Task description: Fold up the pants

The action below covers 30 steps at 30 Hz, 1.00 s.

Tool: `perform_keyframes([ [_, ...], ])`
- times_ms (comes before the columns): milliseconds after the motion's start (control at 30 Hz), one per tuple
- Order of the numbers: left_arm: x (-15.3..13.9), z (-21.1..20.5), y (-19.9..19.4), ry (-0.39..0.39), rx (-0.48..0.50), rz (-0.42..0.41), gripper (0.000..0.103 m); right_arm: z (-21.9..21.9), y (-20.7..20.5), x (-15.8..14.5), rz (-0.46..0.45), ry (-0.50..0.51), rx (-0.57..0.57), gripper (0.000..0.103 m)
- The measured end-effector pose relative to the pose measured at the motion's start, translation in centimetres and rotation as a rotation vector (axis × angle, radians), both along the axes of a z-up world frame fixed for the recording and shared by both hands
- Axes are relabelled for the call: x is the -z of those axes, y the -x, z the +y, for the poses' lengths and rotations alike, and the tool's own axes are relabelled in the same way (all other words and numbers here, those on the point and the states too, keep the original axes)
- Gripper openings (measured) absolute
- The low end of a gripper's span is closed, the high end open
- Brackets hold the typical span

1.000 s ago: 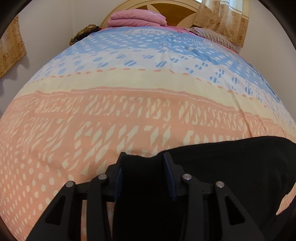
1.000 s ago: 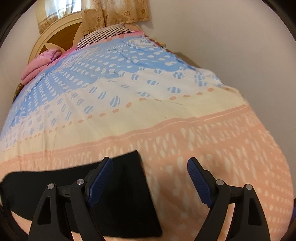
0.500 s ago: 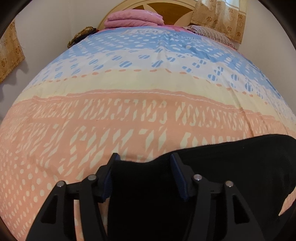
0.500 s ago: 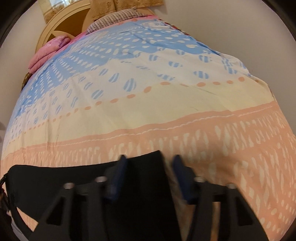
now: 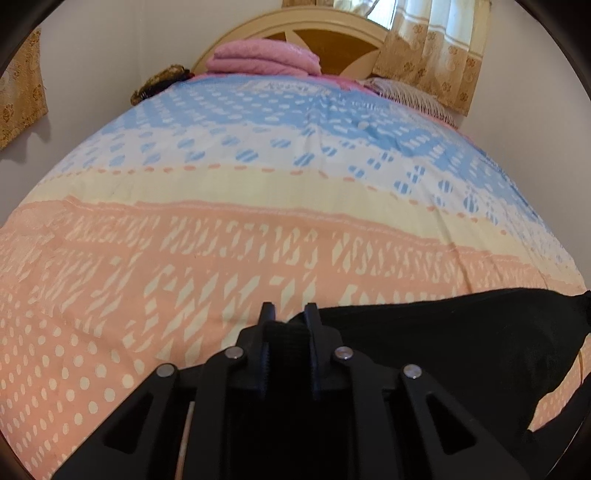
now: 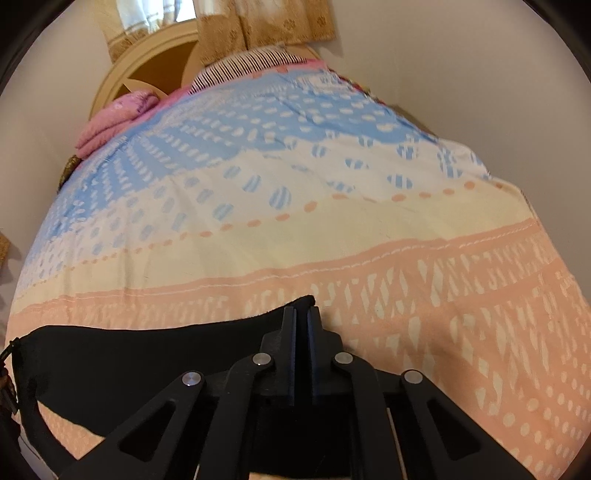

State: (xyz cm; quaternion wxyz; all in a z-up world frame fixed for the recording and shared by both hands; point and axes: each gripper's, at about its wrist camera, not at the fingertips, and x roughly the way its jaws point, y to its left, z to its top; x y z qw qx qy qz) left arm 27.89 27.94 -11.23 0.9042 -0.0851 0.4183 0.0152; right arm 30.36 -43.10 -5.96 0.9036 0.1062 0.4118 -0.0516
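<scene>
The black pants (image 5: 443, 350) lie spread across the near end of the bed, on the peach part of the patterned cover (image 5: 258, 221). In the left wrist view my left gripper (image 5: 288, 314) is at their left end, its jaws closing with a bunched fold of black cloth pinched between the pads. In the right wrist view the pants (image 6: 147, 354) run off to the left. My right gripper (image 6: 301, 314) is shut on their far right corner, pads almost touching with the thin edge between them.
A folded pink blanket (image 5: 264, 55) and a striped pillow (image 6: 251, 62) lie at the head of the bed by the cream headboard (image 5: 325, 26). Patterned curtains (image 5: 428, 48) hang behind. A wall (image 6: 480, 74) runs close along the bed's right side.
Both grippers' jaws have come together on the pants' far edge. The right gripper shifted left from beside the corner onto it. The cloth has bunched up at the left gripper.
</scene>
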Motion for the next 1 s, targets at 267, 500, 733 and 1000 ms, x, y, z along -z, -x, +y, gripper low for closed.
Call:
perform_keyframes([
  [267, -1.9, 0.5, 1.4, 0.016, 0.020, -0.075, 0.016, 0.5, 4.7, -3.4, -0.139, 0.042, -0.011, 0.005],
  [500, -3.2, 0.7, 2.6, 0.050, 0.030, -0.147, 0.016, 0.4, 8.8, -5.4, -0.239, 0.039, -0.019, 0.004],
  [733, -4.0, 1.9, 5.2, 0.123, 0.042, -0.233, 0.016, -0.1, 13.1, -6.7, -0.344, 0.012, -0.033, 0.004],
  [1000, -4.9, 2.0, 9.4, 0.151, 0.119, -0.336, 0.016, -0.7, 18.6, -6.2, -0.422, -0.019, -0.049, 0.004],
])
